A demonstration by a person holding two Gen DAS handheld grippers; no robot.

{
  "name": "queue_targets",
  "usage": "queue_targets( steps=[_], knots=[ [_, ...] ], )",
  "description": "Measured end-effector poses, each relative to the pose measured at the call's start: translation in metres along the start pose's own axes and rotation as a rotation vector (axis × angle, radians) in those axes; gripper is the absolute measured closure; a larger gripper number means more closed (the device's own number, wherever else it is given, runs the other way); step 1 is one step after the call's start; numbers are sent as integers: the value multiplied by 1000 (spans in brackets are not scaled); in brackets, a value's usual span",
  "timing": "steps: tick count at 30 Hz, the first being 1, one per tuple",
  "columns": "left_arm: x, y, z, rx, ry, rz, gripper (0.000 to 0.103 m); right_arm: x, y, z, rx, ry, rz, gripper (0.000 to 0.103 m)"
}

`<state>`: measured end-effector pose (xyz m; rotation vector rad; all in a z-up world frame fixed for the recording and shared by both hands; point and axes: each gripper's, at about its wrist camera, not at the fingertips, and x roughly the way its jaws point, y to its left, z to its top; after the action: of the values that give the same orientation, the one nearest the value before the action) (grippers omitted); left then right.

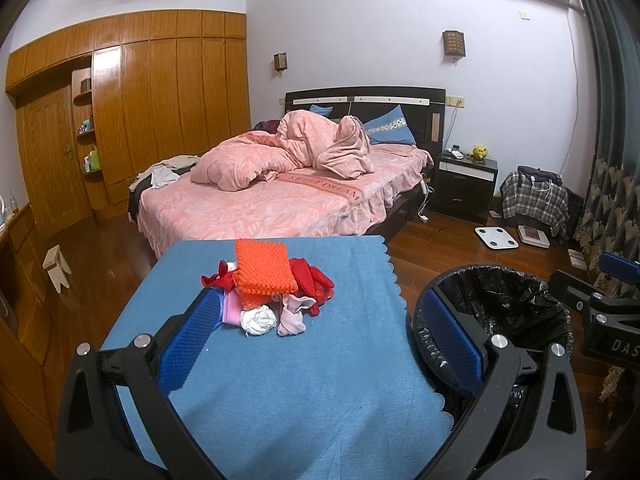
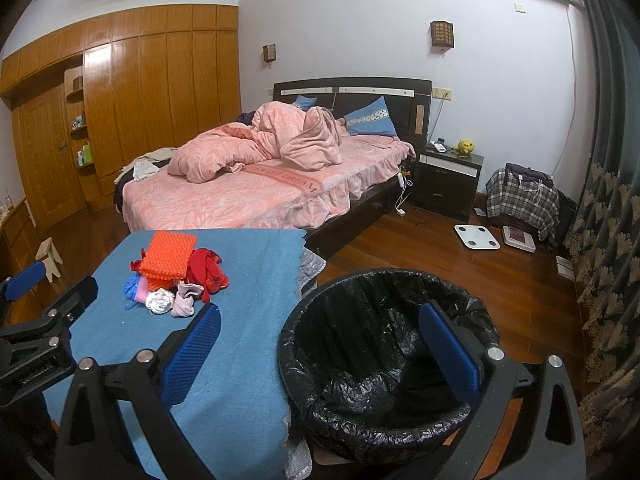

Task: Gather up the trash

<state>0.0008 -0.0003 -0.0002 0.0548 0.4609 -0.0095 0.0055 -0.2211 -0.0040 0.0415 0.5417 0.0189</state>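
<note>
Trash pile point(image 1: 266, 294) (untouched) — beside lined bin point(image 2: 384, 364).

Unmade pink bed point(image 1: 256, 200), dark nightstand point(image 1: 466, 184), white scale point(image 1: 496, 237).

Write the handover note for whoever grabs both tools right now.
Left tool: open, empty, above the blue-cloth table, pointed at the trash pile.
Right tool: open, empty, hanging by the bin's rim.
Trash pile: orange spiky pad, red scraps, pink and white wads, all on the table.
Bin: black liner, beside the table; no trash visible inside.
Done: nothing. Left: move the whole pile.
</note>
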Motion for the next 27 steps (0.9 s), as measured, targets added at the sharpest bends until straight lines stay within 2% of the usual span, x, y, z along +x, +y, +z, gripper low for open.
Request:
queue_targets(
  steps=[14,18,21,22,27],
  knots=[
    [-1,3,-8,-3,4,1,5,3,2,1,1,4,4,6],
    [12,4,-7,-9,8,3,5,3,6,1,-1,1,12,6],
    [23,11,-25,-18,12,11,5,17,14,-2,-9,-4,21,6],
    [19,12,-18,-19,11,14,5,18,18,-4,-12,-8,24,6],
    [35,36,-27,-44,15,63,5,40,31,1,-7,-8,55,6]
  ],
)
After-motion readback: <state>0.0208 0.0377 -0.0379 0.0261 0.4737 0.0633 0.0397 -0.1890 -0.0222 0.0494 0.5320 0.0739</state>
